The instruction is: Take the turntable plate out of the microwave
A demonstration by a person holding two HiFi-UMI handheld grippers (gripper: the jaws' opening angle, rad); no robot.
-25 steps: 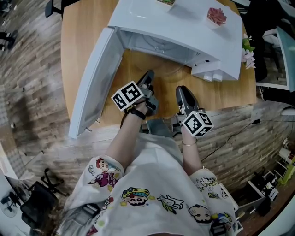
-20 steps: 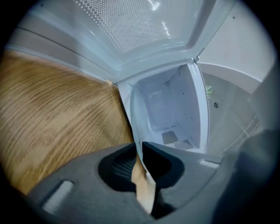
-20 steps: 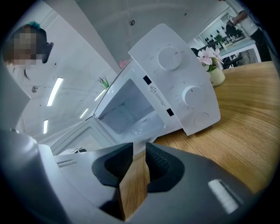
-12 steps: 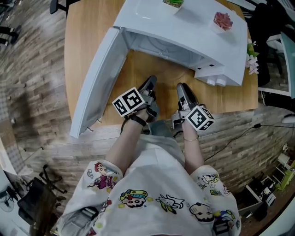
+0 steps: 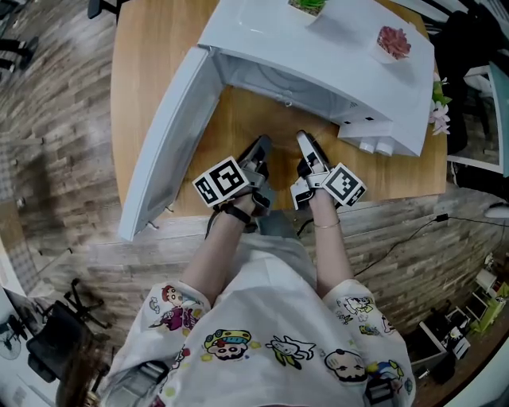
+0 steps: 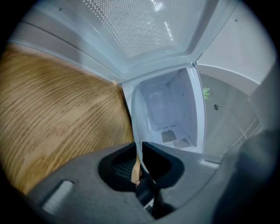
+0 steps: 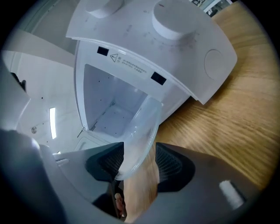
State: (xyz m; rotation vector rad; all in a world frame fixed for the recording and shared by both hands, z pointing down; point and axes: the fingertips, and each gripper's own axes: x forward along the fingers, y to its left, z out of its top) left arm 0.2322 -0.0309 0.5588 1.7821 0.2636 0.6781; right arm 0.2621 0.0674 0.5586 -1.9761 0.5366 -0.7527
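Microwave (image 5: 294, 48): white, on the wooden table (image 5: 151, 56), with its mouth facing the person.
Door (image 5: 167, 135): swung wide open to the left in the head view; its dotted window screen fills the top of the left gripper view.
Cavity (image 6: 168, 113): plain white walls and floor with small vent holes. Both gripper views look straight into it.
Turntable plate (image 7: 142, 131): clear glass, outside the cavity, in front of the mouth and above the tabletop. It spans the gap between the two grippers. In the head view it is too transparent to make out.
Left gripper (image 6: 139, 146): clenched on the plate's rim. The glass runs edge-on as a thin pale strip (image 6: 136, 127) pinched between the two dark pads. In the head view this gripper (image 5: 261, 145) points at the opening.
Right gripper (image 7: 140, 151): released. Its jaws have just been opening and now stand wide. The plate's opposite rim sits in the gap close against one pad, and the other pad is clear of the glass. In the head view it (image 5: 305, 139) lies just beside the left gripper.
On top of the microwave: a small green plant (image 5: 306, 5) and a pink flower pot (image 5: 394, 41), well apart.
Control knobs (image 5: 374, 145): on the front panel, at the right of the opening.
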